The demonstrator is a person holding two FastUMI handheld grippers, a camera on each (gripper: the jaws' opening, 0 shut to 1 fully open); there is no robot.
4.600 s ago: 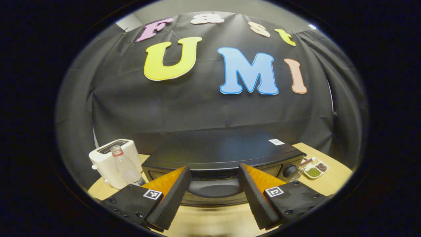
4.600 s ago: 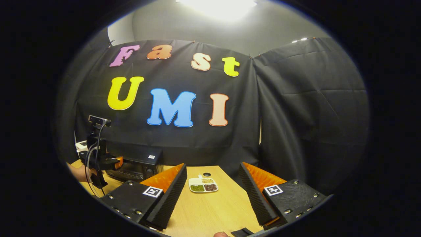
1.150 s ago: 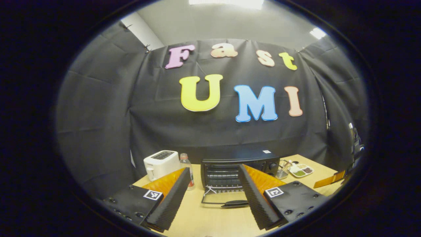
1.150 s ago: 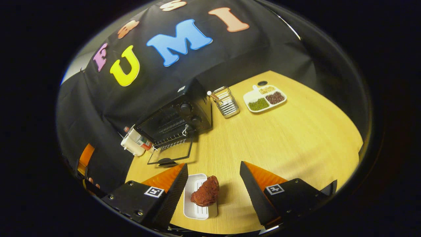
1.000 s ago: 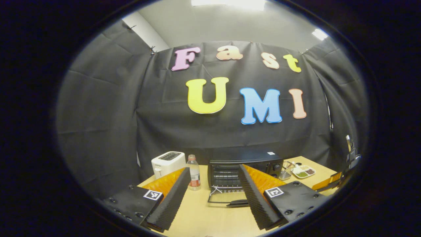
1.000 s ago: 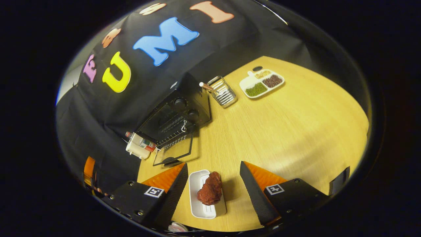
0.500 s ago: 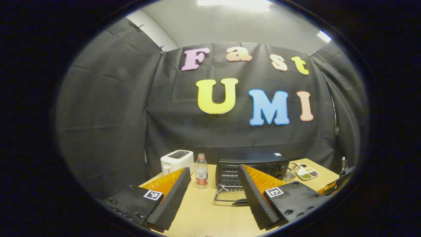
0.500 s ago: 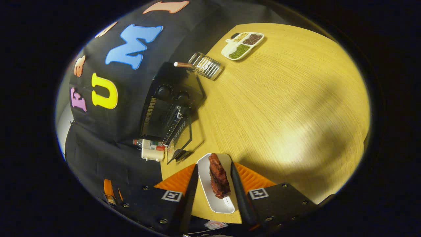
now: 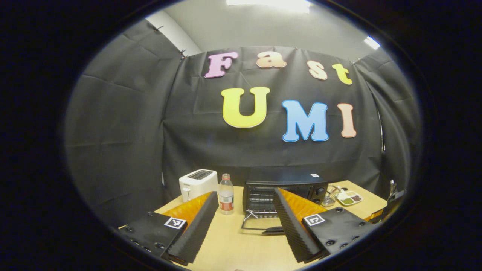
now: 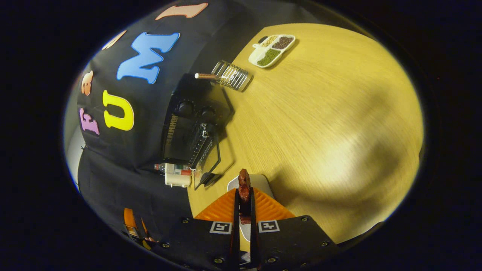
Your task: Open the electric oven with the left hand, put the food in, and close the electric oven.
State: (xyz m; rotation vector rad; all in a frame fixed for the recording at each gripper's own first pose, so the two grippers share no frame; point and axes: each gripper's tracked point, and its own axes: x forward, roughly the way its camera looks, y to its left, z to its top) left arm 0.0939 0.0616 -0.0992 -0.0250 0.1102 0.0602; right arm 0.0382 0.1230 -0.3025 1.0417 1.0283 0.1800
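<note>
A: Left gripper (image 9: 241, 226) — jaws spread wide, nothing between them, held above the near edge of the surface (image 9: 241, 248).
B: What's past it, left to right?
A: White toaster (image 9: 197, 182) at the far left, a bottle (image 9: 226, 194) just beside it, then the electric oven (image 9: 284, 188) with its door (image 9: 261, 226) dropped flat onto the surface and the rack inside visible. Oven sits straight ahead of the left gripper, well apart. Right of the oven: a wire holder (image 9: 329, 195), then a divided dish (image 9: 350, 197) of grains.
B: Right gripper?
A: Right gripper (image 10: 244, 203) — jaws nearly together, both fingers pressing on the food (image 10: 244, 186), a dark red chunk of meat sticking out past the tips. It's over a white tray (image 10: 260, 182); can't tell if the meat has left the tray or touches it.
B: Where's the oven from there?
A: Right gripper view is rolled sideways. Oven (image 10: 188, 128) is up and left of the gripper, open door (image 10: 209, 162) pointing toward the tray, handle end near the tray's corner but apart. Toaster (image 10: 175, 178) and bottle (image 10: 169, 167) sit at the oven's far side. Wire holder (image 10: 229, 75) and divided dish (image 10: 272, 46) are farther up the surface (image 10: 320, 113), well apart from the food.
B: Food in the oven yet?
A: No, food's in the right gripper, outside the oven.
</note>
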